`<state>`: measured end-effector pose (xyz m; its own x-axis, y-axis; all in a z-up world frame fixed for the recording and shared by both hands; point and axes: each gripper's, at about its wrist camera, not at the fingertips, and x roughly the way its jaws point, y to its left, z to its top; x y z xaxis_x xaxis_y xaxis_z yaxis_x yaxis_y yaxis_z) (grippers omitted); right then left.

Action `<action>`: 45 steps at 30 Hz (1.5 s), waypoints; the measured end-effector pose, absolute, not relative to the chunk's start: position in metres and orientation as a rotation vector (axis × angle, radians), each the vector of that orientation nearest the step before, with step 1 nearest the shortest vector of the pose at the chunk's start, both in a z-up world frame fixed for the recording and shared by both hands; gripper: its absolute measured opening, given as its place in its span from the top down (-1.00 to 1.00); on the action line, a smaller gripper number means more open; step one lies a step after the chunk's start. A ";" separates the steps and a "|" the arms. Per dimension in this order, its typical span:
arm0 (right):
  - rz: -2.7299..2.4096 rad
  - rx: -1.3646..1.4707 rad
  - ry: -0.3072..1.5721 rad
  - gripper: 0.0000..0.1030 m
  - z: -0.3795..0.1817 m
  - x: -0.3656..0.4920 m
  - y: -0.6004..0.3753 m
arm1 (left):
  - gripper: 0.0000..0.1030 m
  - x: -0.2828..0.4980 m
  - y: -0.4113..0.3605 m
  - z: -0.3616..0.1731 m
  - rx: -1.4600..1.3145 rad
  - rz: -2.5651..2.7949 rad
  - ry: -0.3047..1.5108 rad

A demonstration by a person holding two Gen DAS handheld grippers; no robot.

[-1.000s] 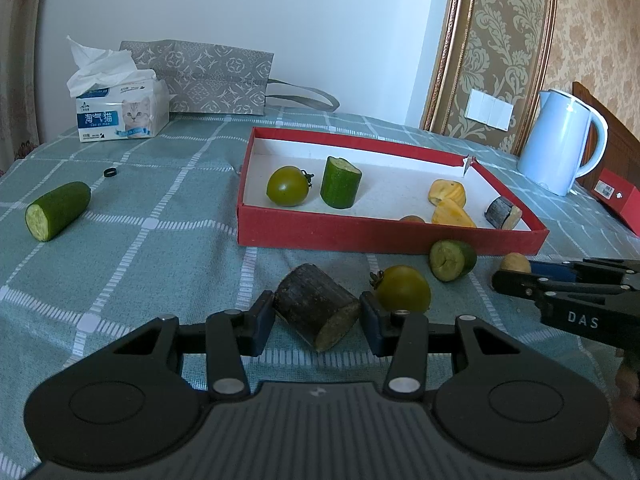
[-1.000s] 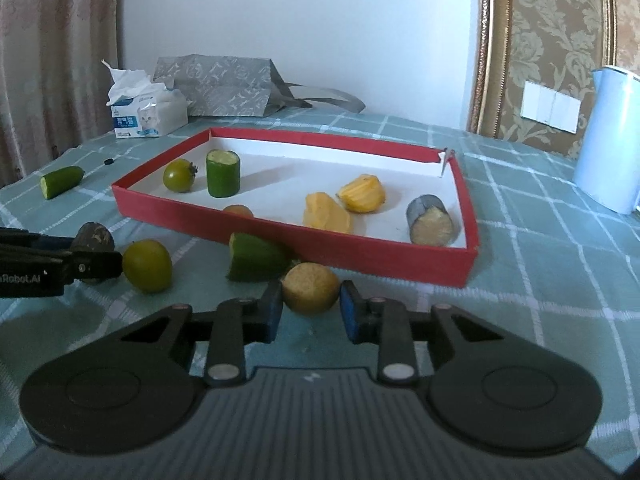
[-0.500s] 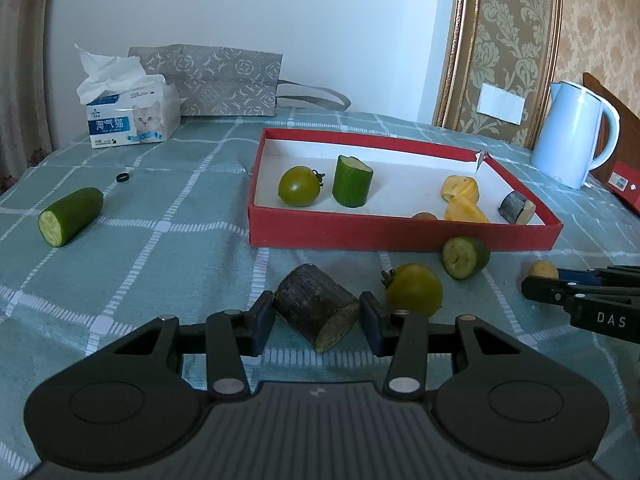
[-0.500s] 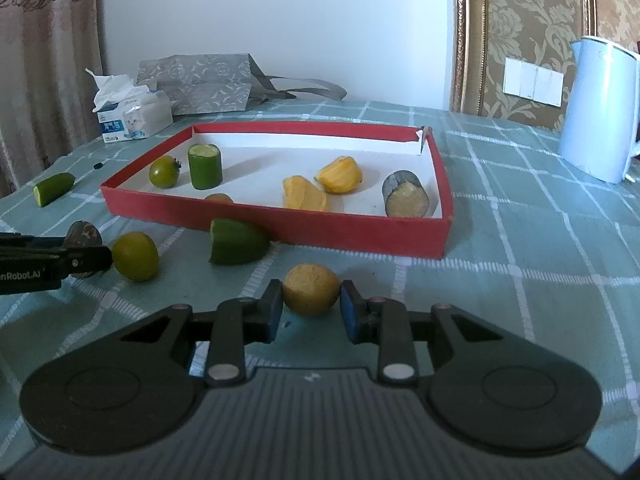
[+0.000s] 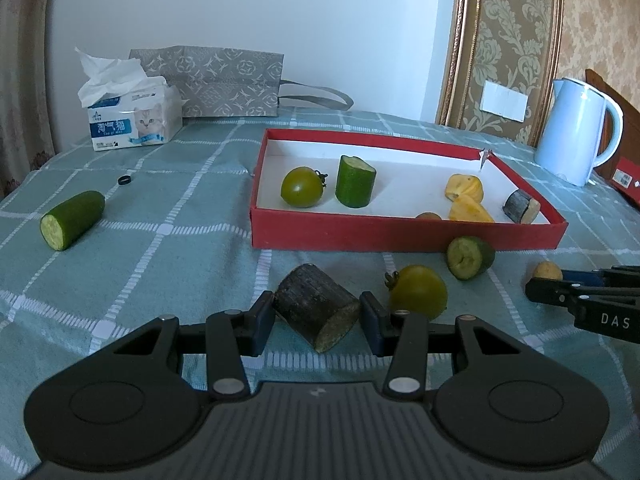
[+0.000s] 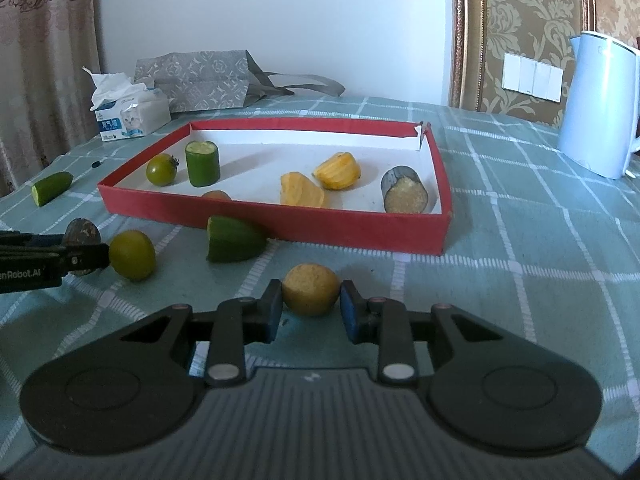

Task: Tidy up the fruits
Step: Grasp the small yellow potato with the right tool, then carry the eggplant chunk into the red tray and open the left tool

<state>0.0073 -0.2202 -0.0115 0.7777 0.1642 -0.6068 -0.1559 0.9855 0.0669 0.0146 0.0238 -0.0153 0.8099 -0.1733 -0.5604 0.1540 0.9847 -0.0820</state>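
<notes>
The left gripper (image 5: 316, 316) has its fingers pinching a short dark log-shaped chunk with a pale cut end (image 5: 316, 306), just in front of the shallow red box with a white floor (image 5: 400, 232). The right gripper (image 6: 311, 310) has its fingers pinching a small round yellow-brown fruit (image 6: 311, 289) near the box's front edge. I think both are held so they can go into the box, where a green tomato (image 5: 302, 186), an upright green cucumber piece (image 5: 354, 181) and yellow chunks (image 6: 316, 182) already sit. A loose green tomato (image 5: 418, 291) and a cucumber end (image 5: 469, 257) wait on the checked green surface (image 5: 160, 248).
</notes>
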 end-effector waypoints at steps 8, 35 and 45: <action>0.170 0.006 0.657 0.44 -0.012 0.007 -0.220 | 0.12 0.016 0.023 -0.013 -0.007 -0.172 0.601; 0.168 -0.002 0.658 0.44 -0.012 0.007 -0.218 | 0.12 0.057 -0.012 0.022 0.040 -0.225 0.548; 0.168 -0.002 0.658 0.43 -0.013 0.007 -0.218 | 0.12 0.098 -0.022 0.015 0.034 -0.214 0.591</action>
<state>0.0068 -0.2180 -0.0128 0.7780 0.1544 -0.6090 -0.1558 0.9865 0.0511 0.0983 -0.0220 0.0150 0.8090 -0.1906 -0.5561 0.2098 0.9773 -0.0298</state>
